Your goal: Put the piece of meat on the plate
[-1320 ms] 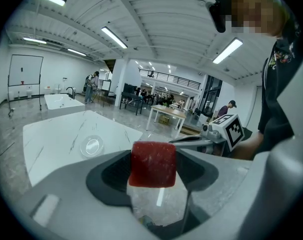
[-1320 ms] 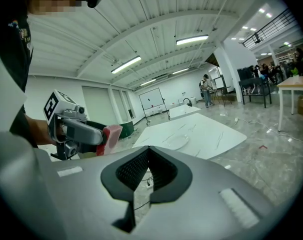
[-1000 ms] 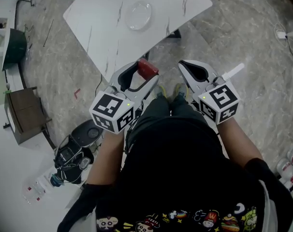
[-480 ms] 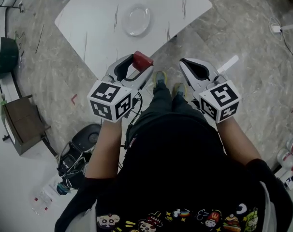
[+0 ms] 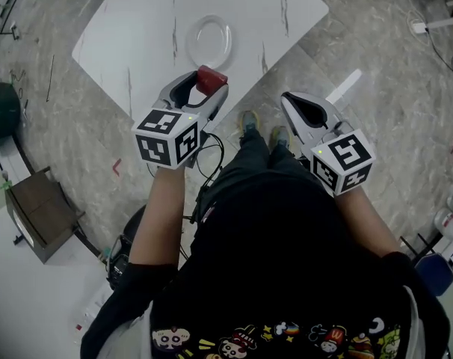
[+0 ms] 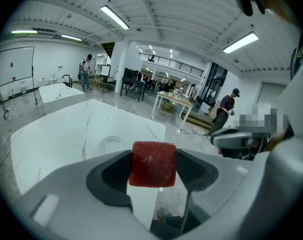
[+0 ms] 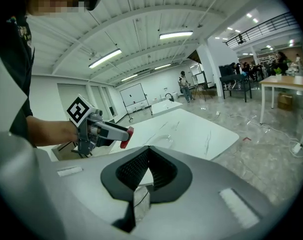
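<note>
Red and squarish, the piece of meat point(image 6: 152, 163) sits clamped at the tips of the left gripper point(image 5: 208, 90), jaws narrowed onto its two sides. Its lower face is hidden behind the grey jaw body in the left gripper view. Ahead of that gripper lies the white marble-look table point(image 5: 137, 36), and on it the clear plate point(image 5: 209, 40), bare, well apart from the meat. From the left gripper view the plate is only a faint ring, its near rim cut off by the jaw. The black-and-white square marker on this gripper's cube carries a pattern, no letters. Across to the right gripper point(image 7: 148, 151): its ribbed jaws are closed together with nothing between them, and it hovers off the table's edge, above the floor. Lower down, the black shirt point(image 5: 271, 275) blocks the floor beneath; its cartoon prints are cut off at the bottom edge and too small to read.
</note>
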A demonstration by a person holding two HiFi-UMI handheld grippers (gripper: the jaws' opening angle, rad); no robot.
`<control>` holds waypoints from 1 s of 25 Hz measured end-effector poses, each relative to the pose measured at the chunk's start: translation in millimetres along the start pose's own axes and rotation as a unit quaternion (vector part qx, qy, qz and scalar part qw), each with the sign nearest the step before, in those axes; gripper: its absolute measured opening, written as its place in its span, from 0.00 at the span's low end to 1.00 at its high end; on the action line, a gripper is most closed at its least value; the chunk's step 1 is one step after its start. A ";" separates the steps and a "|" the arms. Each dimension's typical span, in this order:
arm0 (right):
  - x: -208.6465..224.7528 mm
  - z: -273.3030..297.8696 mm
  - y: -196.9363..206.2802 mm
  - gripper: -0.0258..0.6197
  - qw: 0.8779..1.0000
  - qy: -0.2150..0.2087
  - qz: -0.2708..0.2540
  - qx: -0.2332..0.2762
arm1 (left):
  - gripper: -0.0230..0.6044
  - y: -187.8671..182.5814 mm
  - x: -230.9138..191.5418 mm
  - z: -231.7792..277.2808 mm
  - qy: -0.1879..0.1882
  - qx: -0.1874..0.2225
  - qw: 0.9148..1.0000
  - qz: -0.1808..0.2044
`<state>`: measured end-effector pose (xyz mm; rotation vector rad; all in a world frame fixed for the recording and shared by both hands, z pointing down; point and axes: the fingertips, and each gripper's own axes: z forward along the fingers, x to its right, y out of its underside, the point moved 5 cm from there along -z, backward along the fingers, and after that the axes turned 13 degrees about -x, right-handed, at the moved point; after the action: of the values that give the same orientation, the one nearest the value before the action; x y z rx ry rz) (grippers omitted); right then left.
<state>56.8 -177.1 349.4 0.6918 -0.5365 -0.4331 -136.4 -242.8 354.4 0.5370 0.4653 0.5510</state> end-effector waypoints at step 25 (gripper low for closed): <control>37.9 48.6 -15.9 0.08 0.998 0.024 0.052 -0.036 | 0.66 -14.1 -92.0 92.8 -0.005 -0.073 0.997 -0.018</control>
<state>54.4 -231.8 381.8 0.6004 -0.5061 -0.3370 -150.5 -340.2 441.5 0.3911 0.4216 0.5439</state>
